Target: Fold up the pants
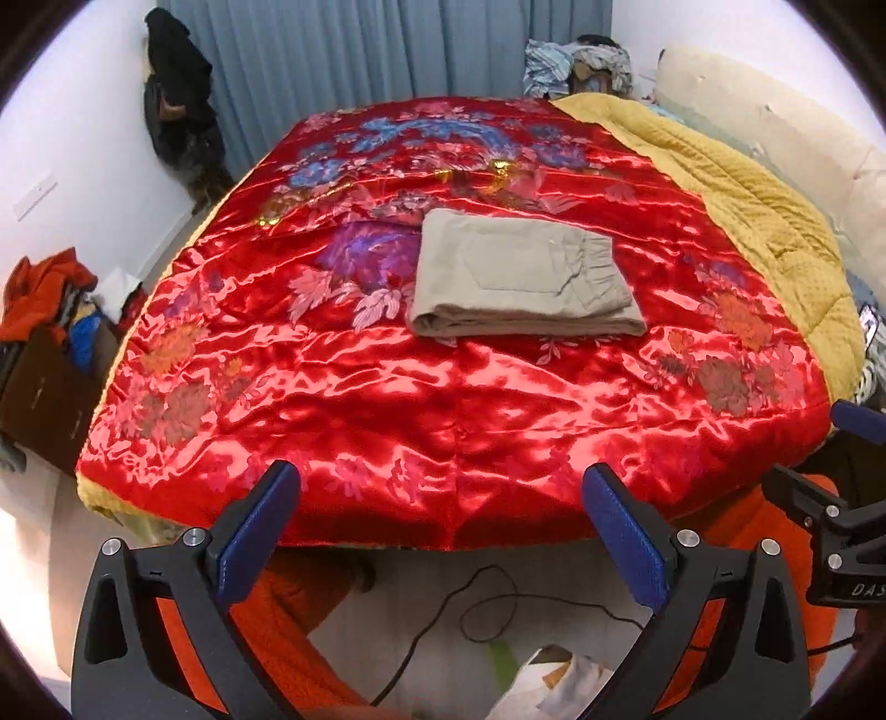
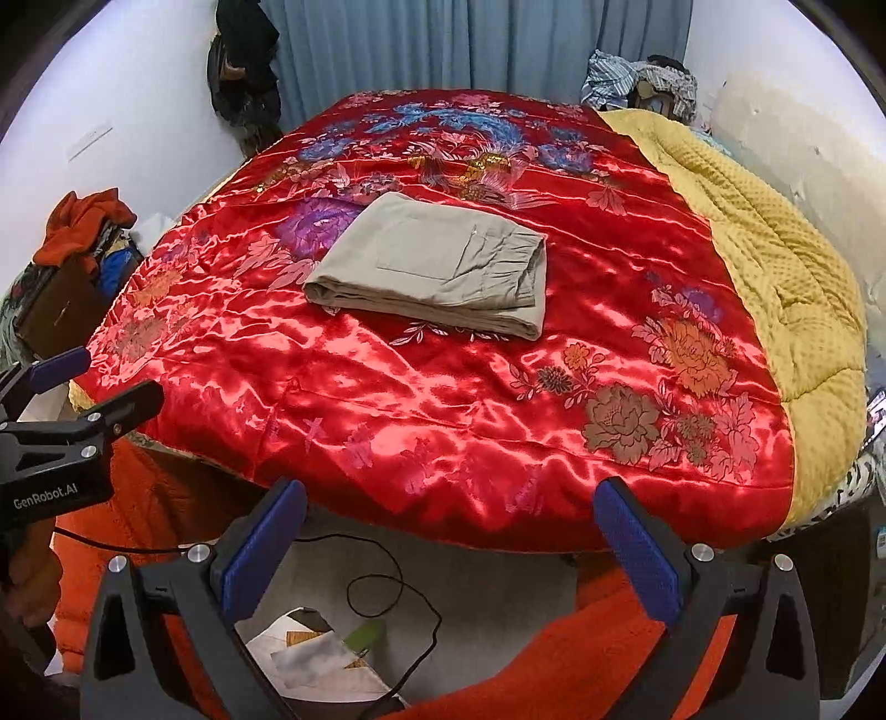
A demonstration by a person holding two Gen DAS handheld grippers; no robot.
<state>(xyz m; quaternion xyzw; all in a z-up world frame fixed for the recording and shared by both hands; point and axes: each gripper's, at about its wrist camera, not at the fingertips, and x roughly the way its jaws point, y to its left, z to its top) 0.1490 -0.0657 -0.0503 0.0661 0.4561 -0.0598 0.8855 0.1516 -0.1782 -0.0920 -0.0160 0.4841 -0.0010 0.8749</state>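
My left gripper (image 1: pixel 440 520) and right gripper (image 2: pixel 451 537) both hang released and empty off the near edge of the red quilt (image 1: pixel 443 421), clear of the work. The pants (image 1: pixel 520 277) lie mid-quilt as a neat folded rectangle; I reckon folding's done.

You are standing in a home bedroom. A bed (image 1: pixel 443 421) fills most of the room, spread with a shiny red satin quilt (image 1: pixel 387 399) embroidered with flowers, and a mustard-yellow blanket (image 1: pixel 764 221) lies along its far side. Blue-grey curtains (image 1: pixel 387 44) hang from the back wall. Dark clothes (image 1: pixel 177 94) hang in the corner, and more clothing is heaped on a brown cabinet (image 1: pixel 44 387) beside the bed. A loose black cable (image 2: pixel 387 598) and some papers (image 2: pixel 310 653) lie on the floor.
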